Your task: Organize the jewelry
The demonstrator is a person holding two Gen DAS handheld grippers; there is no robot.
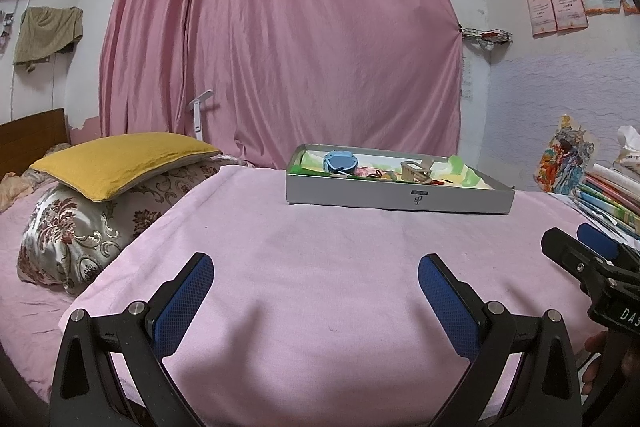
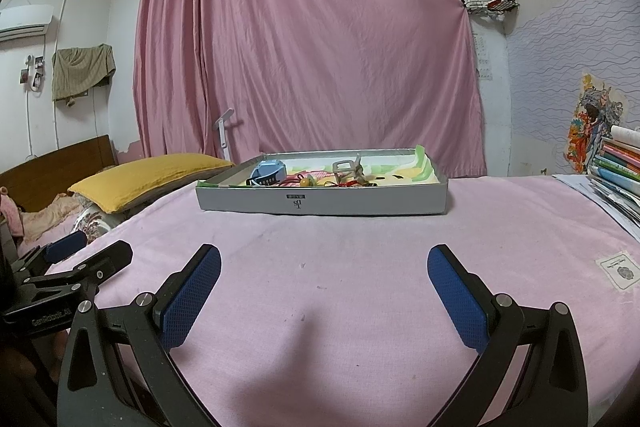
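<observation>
A shallow grey box (image 1: 400, 195) (image 2: 320, 203) sits on the pink blanket ahead of both grippers. In it lie a blue watch (image 1: 339, 163) (image 2: 269, 171), a silver hair clip (image 1: 417, 171) (image 2: 347, 169), a small bead on red cord (image 2: 305, 181) and other small pieces. My left gripper (image 1: 316, 261) is open and empty, low over the blanket, well short of the box. My right gripper (image 2: 324, 259) is open and empty, likewise short of the box. Each gripper shows at the edge of the other's view: the right one (image 1: 576, 247), the left one (image 2: 92, 251).
The pink blanket (image 1: 320, 267) covers a raised surface. A yellow pillow (image 1: 120, 159) on a patterned pillow lies to the left. Stacked books (image 2: 618, 167) stand at the right. A pink curtain (image 2: 312, 39) hangs behind. A white label (image 2: 618, 271) lies on the blanket at right.
</observation>
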